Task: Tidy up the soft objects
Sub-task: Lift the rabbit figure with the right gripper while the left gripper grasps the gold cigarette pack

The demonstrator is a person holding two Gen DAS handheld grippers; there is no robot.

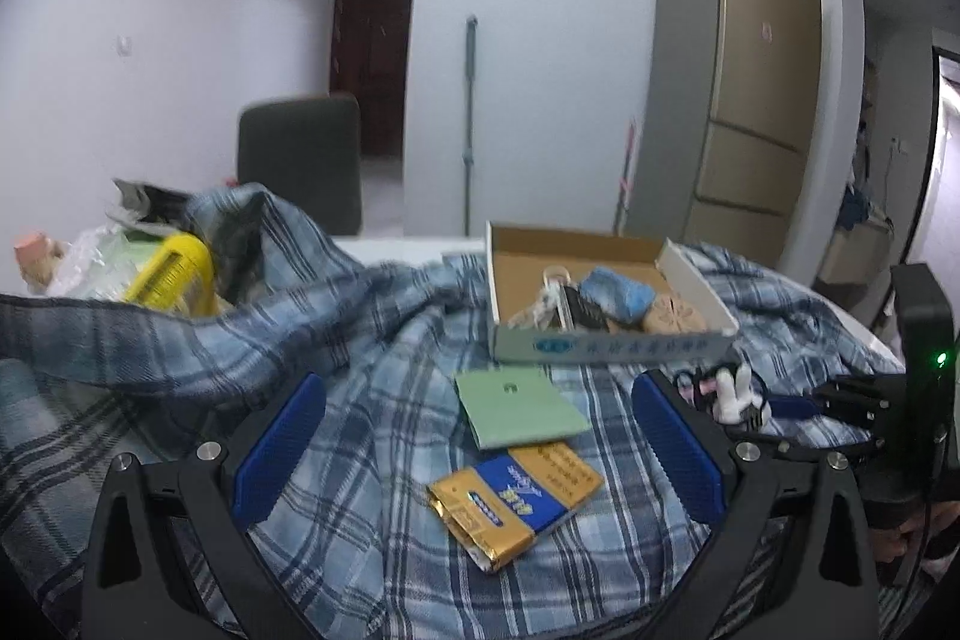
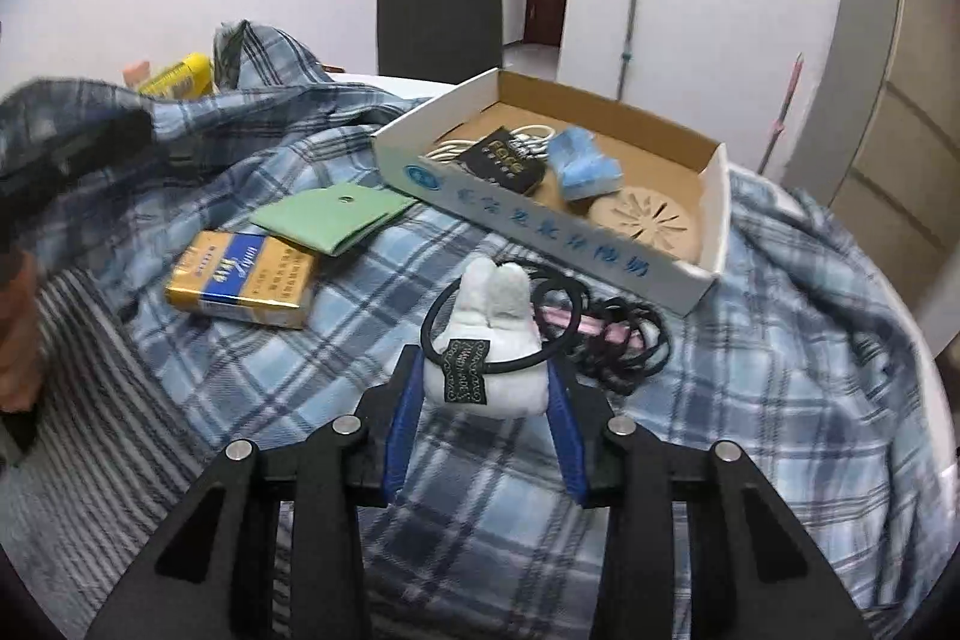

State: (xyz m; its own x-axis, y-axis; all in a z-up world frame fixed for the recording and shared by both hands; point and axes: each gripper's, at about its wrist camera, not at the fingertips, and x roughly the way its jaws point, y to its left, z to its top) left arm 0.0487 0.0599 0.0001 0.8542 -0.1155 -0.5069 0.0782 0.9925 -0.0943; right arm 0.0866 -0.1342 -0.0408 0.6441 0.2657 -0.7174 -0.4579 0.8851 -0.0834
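The plaid cloth (image 2: 750,370) covers most of the surface in loose folds, so anything set on it or dragged over it can snag, and a tug would shift everything lying on top. The cardboard box (image 2: 711,196) sits on that cloth, tilted a little, already holding a blue cloth wad (image 2: 585,166), a round coaster (image 2: 648,223) and a dark card; a careless drop onto its near wall could tip it or bounce off. The cigarette pack (image 1: 516,499) and the green pouch (image 1: 519,409) lie between the left gripper (image 1: 477,451), whose fingers stand spread apart and empty above them. The right gripper (image 2: 486,400) has its fingers clenched on the white plush rabbit (image 2: 489,346), low on its soft body. The chief risk is the black hair tie (image 2: 444,316) looped round the rabbit: it lies against the pile of hair ties (image 2: 624,340) just beside it, and lifting could drag those along or let the squashy toy slip out.
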